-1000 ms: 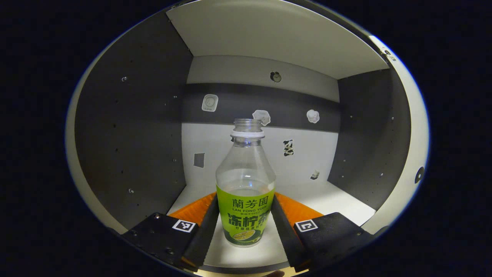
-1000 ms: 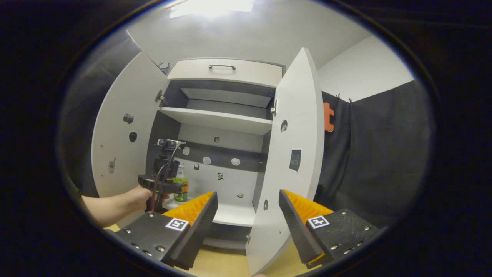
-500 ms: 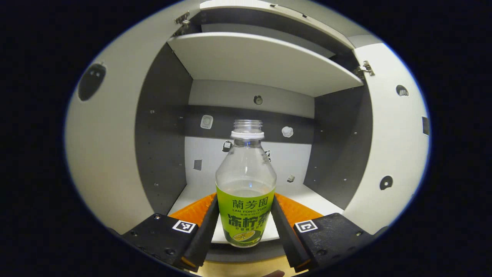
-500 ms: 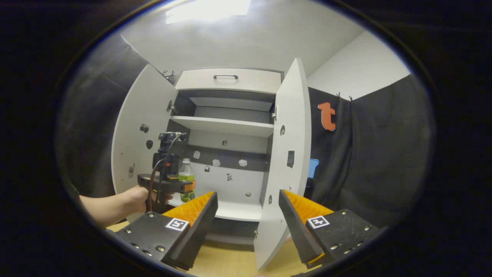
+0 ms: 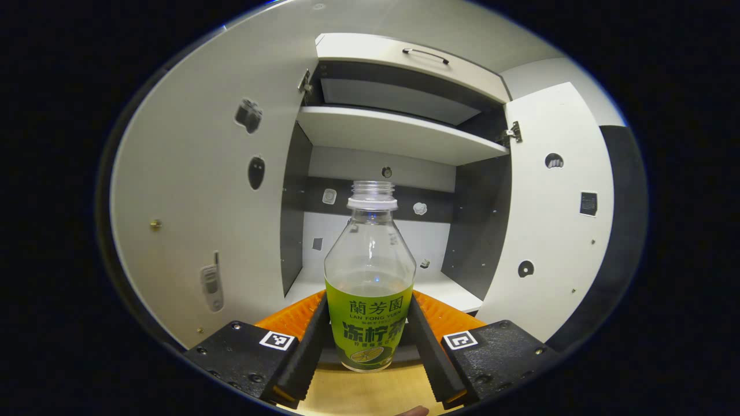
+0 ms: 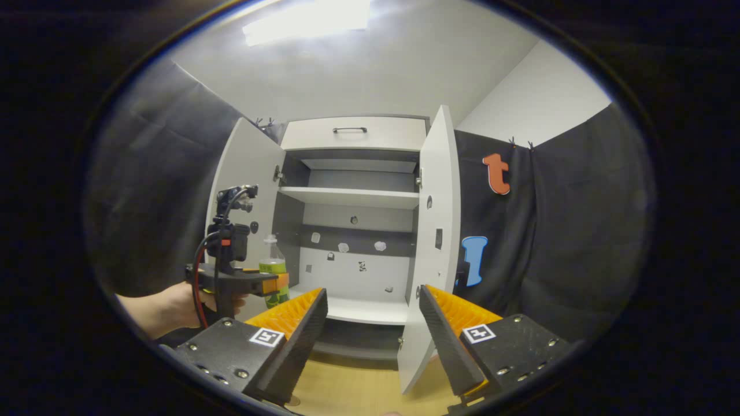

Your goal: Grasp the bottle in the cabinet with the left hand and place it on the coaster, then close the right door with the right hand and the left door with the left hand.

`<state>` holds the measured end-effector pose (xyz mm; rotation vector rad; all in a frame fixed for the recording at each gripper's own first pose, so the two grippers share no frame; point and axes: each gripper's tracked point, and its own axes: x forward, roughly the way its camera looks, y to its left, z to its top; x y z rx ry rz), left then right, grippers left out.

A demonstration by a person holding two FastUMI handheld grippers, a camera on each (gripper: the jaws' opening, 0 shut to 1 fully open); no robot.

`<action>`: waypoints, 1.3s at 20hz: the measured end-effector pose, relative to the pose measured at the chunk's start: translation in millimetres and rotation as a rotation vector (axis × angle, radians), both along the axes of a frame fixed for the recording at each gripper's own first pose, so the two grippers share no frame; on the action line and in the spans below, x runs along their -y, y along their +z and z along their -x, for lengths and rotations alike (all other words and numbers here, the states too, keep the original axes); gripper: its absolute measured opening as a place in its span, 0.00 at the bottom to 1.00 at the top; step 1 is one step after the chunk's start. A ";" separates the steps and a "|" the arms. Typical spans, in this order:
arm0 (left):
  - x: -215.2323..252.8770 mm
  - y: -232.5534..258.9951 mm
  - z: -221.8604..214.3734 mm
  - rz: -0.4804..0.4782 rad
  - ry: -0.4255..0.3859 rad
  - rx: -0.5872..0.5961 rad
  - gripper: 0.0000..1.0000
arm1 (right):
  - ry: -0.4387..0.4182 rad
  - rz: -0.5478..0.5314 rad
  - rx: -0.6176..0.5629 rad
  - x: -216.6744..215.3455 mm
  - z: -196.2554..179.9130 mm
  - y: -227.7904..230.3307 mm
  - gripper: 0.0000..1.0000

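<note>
With the left tool (image 5: 368,338) pinching the bottle (image 5: 370,289) by its label, upright at 6 o'clock and apparently clear of the cabinet (image 5: 399,133), carry it level and low over the bench (image 5: 364,393) toward the coaster, while the right tool (image 6: 373,323) waits spread.

The left gripper view looks level and close along its own fingers into the open white cabinet with dark grey inner walls (image 5: 399,133), a clear green-labelled plastic bottle (image 5: 370,277) upright right before the lens. The right gripper view faces the same cabinet (image 6: 355,196) from farther back and to the right, taking in both doors, the bottle (image 6: 273,274) and the left gripper (image 6: 272,283).
</note>
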<state>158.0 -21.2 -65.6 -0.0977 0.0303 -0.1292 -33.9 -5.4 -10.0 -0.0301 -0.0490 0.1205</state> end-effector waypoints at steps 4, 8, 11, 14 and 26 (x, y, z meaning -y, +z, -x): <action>-3.1 -10.8 41.9 0.018 0.010 -0.006 0.78 | 0.014 0.008 0.004 -1.0 9.2 2.4 0.96; 0.2 -42.2 73.2 0.031 0.012 -0.039 0.77 | 0.033 0.006 0.011 -10.0 8.8 2.5 0.96; 6.3 -73.0 84.6 0.045 0.008 -0.060 0.79 | 0.048 0.001 0.016 -15.9 3.1 0.2 0.96; 8.6 -100.1 93.1 0.053 -0.001 -0.077 0.79 | 0.054 0.012 0.012 -24.0 -7.6 -4.3 0.96; 14.2 -217.9 111.0 0.035 -0.039 -0.057 0.80 | 0.035 0.001 0.005 -44.7 -51.0 -22.3 0.96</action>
